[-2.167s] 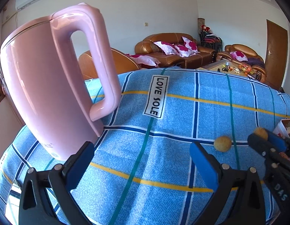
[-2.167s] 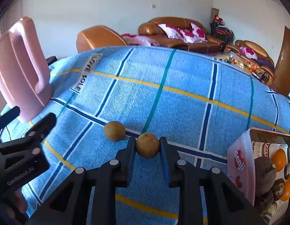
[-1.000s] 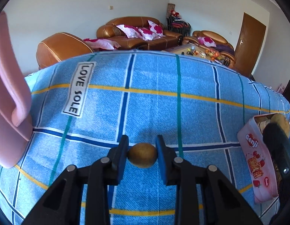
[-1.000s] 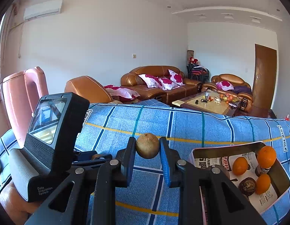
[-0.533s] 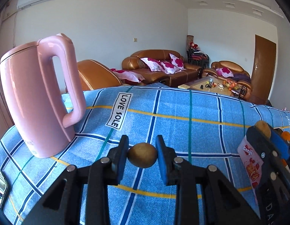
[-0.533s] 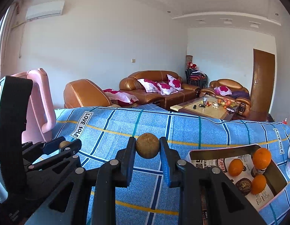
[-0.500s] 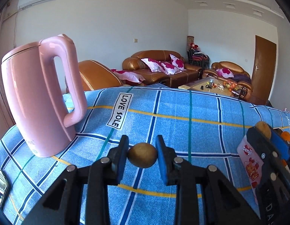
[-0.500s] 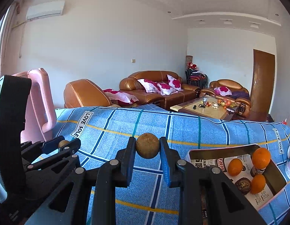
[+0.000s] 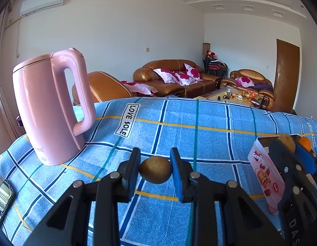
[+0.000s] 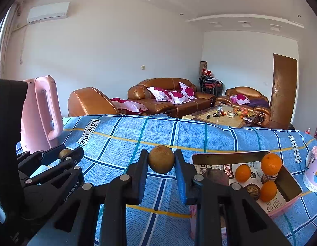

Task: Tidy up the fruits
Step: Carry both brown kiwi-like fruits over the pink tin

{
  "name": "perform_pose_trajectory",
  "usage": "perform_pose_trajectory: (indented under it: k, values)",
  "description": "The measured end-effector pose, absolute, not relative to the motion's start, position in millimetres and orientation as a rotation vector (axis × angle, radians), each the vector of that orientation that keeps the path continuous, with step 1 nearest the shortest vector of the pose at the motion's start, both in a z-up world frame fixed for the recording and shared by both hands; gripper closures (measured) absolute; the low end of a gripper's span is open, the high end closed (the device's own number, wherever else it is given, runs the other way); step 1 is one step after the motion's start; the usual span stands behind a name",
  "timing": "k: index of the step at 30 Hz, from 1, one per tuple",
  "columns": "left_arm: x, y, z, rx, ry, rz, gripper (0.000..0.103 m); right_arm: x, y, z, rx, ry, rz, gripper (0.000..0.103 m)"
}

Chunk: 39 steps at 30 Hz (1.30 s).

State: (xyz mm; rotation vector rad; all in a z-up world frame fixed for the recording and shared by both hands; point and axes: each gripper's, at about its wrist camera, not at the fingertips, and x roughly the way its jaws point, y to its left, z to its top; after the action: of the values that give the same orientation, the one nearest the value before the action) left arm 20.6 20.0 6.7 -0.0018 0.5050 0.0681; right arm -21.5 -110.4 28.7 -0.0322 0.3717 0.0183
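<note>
I carry a brown fruit in each gripper: my left gripper [image 9: 155, 169] is clenched on an oval kiwi [image 9: 155, 169], long axis crosswise between the jaws, and my right gripper [image 10: 161, 163] on a rounder fruit [image 10: 161, 161]. Both hang above the blue cloth, left of the pink box [image 10: 289, 181]. I should bring each over the box's open space, clear of the oranges [image 10: 271, 164], and lower it before releasing.

Two seconds back the left gripper [image 9: 155, 170] stands open over the blue cloth [image 9: 209, 135] with a brown fruit [image 9: 155, 172] lying on it; now that fruit sits clamped between its pads, lifted off the cloth. The right gripper [image 10: 161, 164] has raised its own round fruit [image 10: 161, 162] from the cloth and carried it beside the pink box [image 10: 289, 201] of oranges.
</note>
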Motion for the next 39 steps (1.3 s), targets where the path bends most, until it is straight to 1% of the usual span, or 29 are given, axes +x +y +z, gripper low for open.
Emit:
perform_pose_trajectory:
  k: [16, 39]
  values:
    - [-7.6, -11.4, 11.5, 0.021, 0.478, 0.044, 0.072, -43.9, -132.1, 27.2, -0.032, 0.368, -0.009, 0.075]
    - [-16.8, -59.1, 13.1, 0.044, 0.475, -0.033, 0.072, -60.6, -186.7, 28.7, -0.039, 0.364, -0.081, 0.075]
